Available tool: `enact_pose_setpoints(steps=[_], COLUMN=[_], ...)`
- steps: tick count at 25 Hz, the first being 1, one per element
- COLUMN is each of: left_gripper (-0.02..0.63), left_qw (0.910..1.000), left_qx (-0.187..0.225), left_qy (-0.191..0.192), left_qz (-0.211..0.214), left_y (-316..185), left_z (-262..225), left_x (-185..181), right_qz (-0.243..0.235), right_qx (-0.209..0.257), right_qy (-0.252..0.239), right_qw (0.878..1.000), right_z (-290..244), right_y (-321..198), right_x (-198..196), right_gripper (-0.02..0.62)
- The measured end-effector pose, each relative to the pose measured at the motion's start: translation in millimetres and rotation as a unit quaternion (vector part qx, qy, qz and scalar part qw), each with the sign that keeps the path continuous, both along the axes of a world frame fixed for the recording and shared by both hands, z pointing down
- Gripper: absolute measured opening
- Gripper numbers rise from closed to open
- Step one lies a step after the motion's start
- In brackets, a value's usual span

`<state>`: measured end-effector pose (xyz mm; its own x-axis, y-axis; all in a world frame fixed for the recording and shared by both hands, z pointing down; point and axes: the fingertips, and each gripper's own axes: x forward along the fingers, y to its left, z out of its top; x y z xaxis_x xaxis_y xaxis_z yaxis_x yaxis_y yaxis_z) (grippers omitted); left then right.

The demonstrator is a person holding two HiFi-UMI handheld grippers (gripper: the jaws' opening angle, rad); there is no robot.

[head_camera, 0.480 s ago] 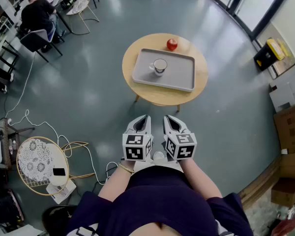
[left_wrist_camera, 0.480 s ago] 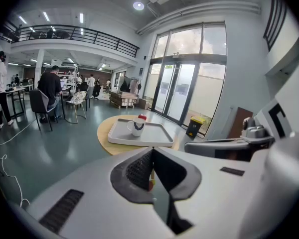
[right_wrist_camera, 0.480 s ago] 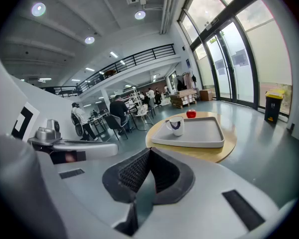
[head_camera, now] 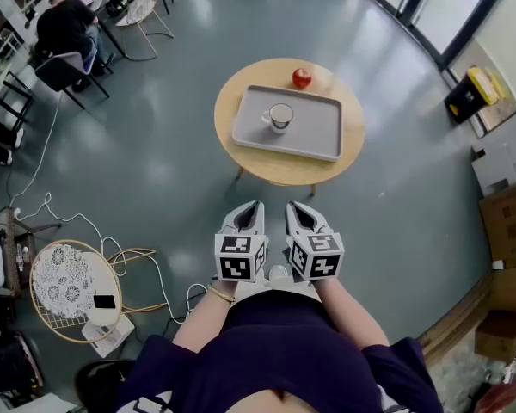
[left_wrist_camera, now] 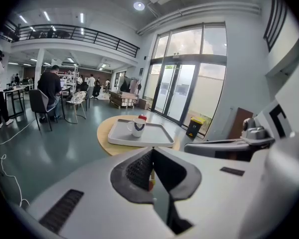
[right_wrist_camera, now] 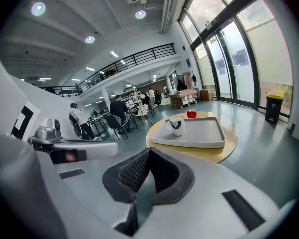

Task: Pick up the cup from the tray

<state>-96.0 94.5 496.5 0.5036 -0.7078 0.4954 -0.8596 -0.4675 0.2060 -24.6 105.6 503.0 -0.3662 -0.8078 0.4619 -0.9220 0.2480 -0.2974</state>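
Observation:
A white cup with a dark mark stands upright on a grey tray atop a round wooden table. The cup also shows in the left gripper view as the cup and in the right gripper view as the cup, each time far ahead. My left gripper and right gripper are held side by side close to the person's body, well short of the table. Both are shut with nothing between their jaws.
A red apple lies on the table behind the tray. A white wire side table and loose cables sit on the floor at the left. A seated person is at desks far left. Cardboard boxes stand at the right.

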Motion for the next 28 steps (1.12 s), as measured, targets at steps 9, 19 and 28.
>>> enact_pose_setpoints(steps=[9,19,28], left_gripper=[0.008,0.006,0.008], left_qw=[1.0000,0.9999,0.9994], left_qx=[0.000,0.002,0.010], left_qy=[0.000,-0.001,0.003], left_qz=[-0.005,-0.015,-0.034], left_y=[-3,-6,-8], left_z=[-1,-1,-1], left_x=[-4,-3,16], right_qz=[-0.003,0.001,-0.014], right_qx=[0.001,0.002,0.010], right_qy=[-0.016,-0.010,-0.004], right_qw=[1.000,1.000,1.000], right_z=[-1,-1,-2], right_y=[-1,-6,-8], right_x=[-5,3,25], right_gripper=[0.009,0.008,0.008])
